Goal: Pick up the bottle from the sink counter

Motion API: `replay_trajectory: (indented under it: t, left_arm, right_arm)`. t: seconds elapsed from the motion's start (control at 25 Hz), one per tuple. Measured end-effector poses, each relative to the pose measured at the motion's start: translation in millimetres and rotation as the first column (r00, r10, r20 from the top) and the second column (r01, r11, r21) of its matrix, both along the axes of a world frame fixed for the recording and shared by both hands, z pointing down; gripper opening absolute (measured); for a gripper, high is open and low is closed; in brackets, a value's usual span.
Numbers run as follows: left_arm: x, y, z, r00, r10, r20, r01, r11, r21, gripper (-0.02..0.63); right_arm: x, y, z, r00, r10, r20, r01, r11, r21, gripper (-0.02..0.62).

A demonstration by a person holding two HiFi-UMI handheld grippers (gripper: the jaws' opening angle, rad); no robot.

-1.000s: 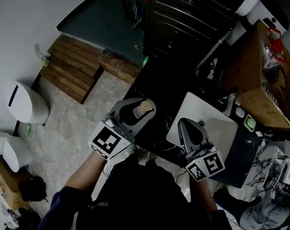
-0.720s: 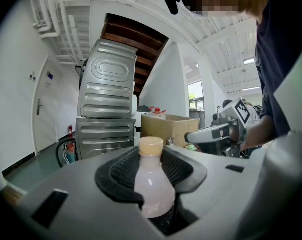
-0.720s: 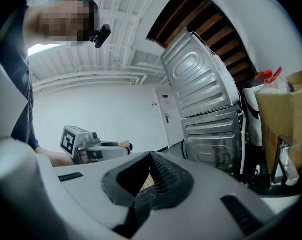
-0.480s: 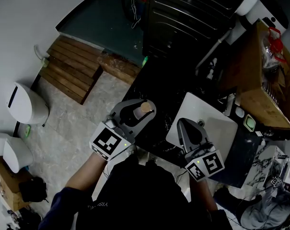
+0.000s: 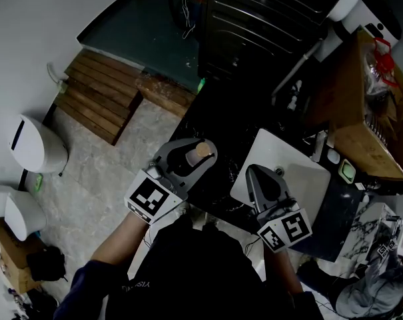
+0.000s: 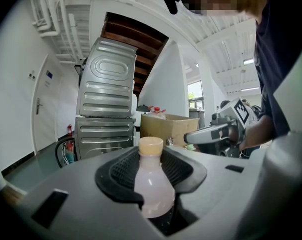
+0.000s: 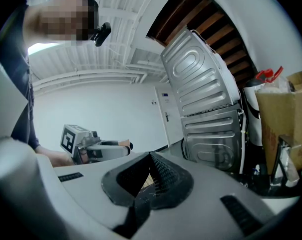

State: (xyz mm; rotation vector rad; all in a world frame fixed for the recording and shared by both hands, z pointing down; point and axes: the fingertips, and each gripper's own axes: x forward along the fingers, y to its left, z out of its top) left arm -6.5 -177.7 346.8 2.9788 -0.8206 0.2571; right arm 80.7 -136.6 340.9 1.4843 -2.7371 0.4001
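The left tool (image 6: 151,176) is clamped on the bottle (image 6: 151,186): both ribbed black pads press against its pale, milky body, one on each side. The bottle stands upright between them, long axis vertical, crosswise to the way the tool points. Its tan cap (image 6: 151,146) is on top, rising clear above the pads. The bottle's base is hidden behind the tool's grey body, so I cannot tell whether it rests on anything.

From the head view the cap faces the camera, at the tip end of the left tool, over the edge of the dark counter (image 5: 221,122).

The right tool (image 7: 150,179) is beside the left one, well apart from the bottle. Its jaws are together at the tips with nothing between them, over the white sink (image 5: 308,175).
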Motion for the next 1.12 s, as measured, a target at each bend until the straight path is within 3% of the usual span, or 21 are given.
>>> replay_trajectory:
  t: [1.12]
  left_arm:
    - [1.8,-3.6,0.7,1.000,0.005,0.004,-0.005,1.000,0.002,0.141]
  right_arm:
    - [0.8,-3.4,-0.6,1.000,-0.002,-0.004,0.002,1.000,0.006,0.025]
